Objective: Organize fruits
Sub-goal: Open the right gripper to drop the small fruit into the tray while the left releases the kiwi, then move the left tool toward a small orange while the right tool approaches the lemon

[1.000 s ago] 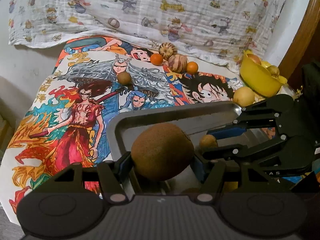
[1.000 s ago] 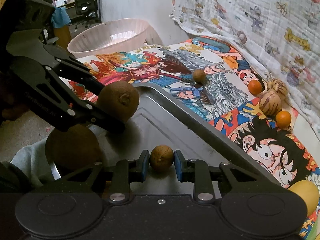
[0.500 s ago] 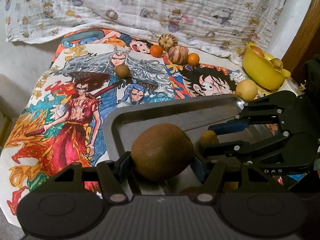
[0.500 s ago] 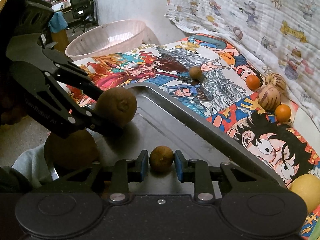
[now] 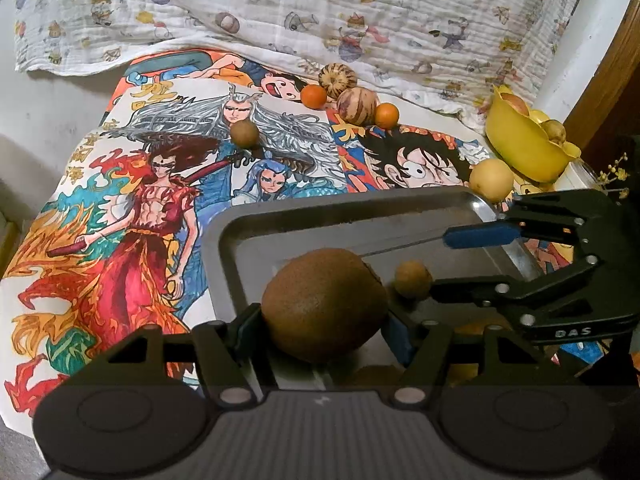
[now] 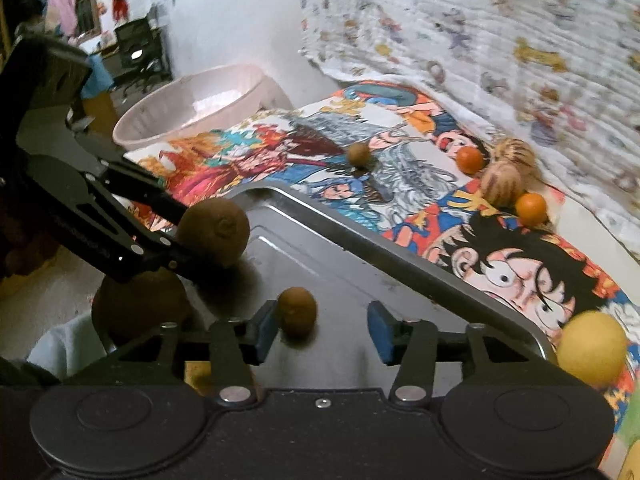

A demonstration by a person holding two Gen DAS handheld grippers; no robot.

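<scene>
My left gripper (image 5: 322,332) holds a large brown kiwi (image 5: 324,304) just above the grey metal tray (image 5: 224,232); its jaws are opening slightly, with the pads still against the kiwi. In the right wrist view the same kiwi (image 6: 214,232) sits at that gripper's tip. My right gripper (image 6: 322,332) is opening. A small round brown fruit (image 6: 297,312) lies on the tray (image 6: 360,240) beside its left pad, far from the right pad. A second kiwi (image 6: 138,308) lies under the left gripper's arm.
On the printed cloth lie a small brown fruit (image 5: 245,133), two oranges (image 5: 314,96) (image 5: 386,115), two striped round fruits (image 5: 357,106) and a yellow fruit (image 5: 491,179) by the tray's corner. A yellow bowl (image 5: 524,144) of fruit stands at the right. A pink basin (image 6: 192,104) stands beyond the cloth.
My right gripper's jaws have parted and let go of the small brown fruit, which now rests on the tray. The left gripper has stayed put with the kiwi.
</scene>
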